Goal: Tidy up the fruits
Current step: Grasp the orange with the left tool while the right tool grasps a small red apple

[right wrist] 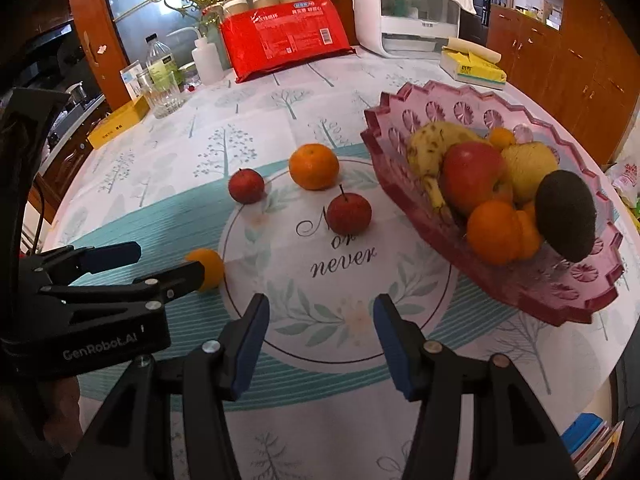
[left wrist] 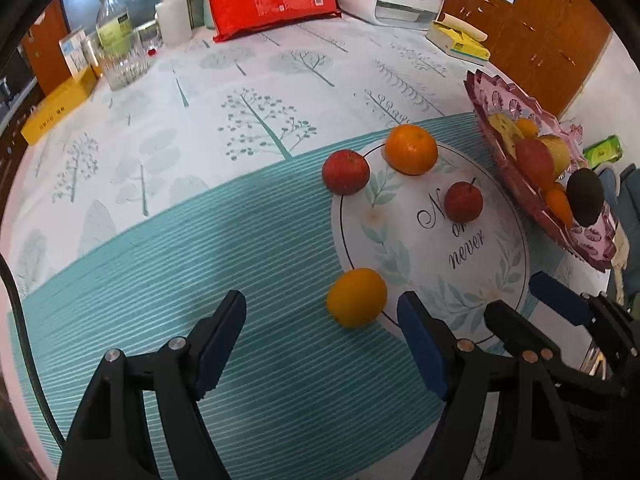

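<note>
— Looking close first, what do both grippers hold?
— Nothing. The left gripper [left wrist: 320, 332] has wide open jaws, and the right gripper [right wrist: 320, 332] has jaws partly open.
— Where is the fruit?
— A yellow-orange fruit [left wrist: 356, 297] sits on the worktop [left wrist: 240, 120] near the left jaws. Farther off are two red apples, then an orange [left wrist: 411, 149]. The pink bowl [right wrist: 532, 280] holds more fruit.

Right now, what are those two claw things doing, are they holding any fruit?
Left gripper: open, holding nothing; the yellow-orange fruit lies on the table just ahead of it.
Right gripper: open, empty, above the tablecloth.
</note>
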Demonstrator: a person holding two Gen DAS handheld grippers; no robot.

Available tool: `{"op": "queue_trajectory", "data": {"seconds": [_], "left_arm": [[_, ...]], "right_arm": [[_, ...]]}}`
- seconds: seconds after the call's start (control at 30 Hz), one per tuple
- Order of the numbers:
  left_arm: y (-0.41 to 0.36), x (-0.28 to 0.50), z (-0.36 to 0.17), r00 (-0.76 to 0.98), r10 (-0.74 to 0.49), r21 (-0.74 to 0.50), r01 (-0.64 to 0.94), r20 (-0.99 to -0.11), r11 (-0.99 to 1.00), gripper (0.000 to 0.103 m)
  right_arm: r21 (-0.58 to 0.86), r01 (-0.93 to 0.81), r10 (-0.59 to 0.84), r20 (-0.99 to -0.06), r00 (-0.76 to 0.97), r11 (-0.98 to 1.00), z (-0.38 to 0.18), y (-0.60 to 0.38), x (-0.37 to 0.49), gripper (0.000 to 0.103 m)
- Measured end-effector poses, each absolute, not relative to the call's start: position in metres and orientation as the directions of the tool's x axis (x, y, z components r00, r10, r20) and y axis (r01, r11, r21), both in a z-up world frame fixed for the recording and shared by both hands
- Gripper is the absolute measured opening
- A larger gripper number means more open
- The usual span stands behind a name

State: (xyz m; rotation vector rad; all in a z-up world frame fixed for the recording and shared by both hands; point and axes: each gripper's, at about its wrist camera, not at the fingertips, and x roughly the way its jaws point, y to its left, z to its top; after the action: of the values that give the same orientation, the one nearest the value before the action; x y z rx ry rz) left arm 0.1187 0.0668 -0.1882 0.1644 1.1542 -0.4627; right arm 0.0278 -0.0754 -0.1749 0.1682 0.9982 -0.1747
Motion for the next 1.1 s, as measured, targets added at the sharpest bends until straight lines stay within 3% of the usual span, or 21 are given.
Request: {"op": "queue_trajectory", "data": {"seconds": [0.17, 0.53, 1.1], "left_arm": [[0.064, 0.123, -0.195, 0.319, -0.280, -0.126, 0.427, -0.905, 0.896, 0.073], [0.051, 0.126, -0.200, 0.275, -0.383, -0.219, 0.480, -0.882, 0.849, 0.030], [0.093, 0.138, -0.186, 0.352, -0.332, -0.172, 0.415, -0.875, 0.893, 0.030]], "right_arm": [[0.058, 0.239, -0.078, -0.849, 0.523, 0.969, -0.185, -0.080, 0.035, 0.055], [0.058, 0.283, -0.101, -0.851, 0.515, 0.957, -0.194, -0.089, 0.053, 0.055], [-0.070, 0.397, -0.268, -0.841, 0.471, 0.915, -0.211, -0.079, 0.091, 0.055]]}}
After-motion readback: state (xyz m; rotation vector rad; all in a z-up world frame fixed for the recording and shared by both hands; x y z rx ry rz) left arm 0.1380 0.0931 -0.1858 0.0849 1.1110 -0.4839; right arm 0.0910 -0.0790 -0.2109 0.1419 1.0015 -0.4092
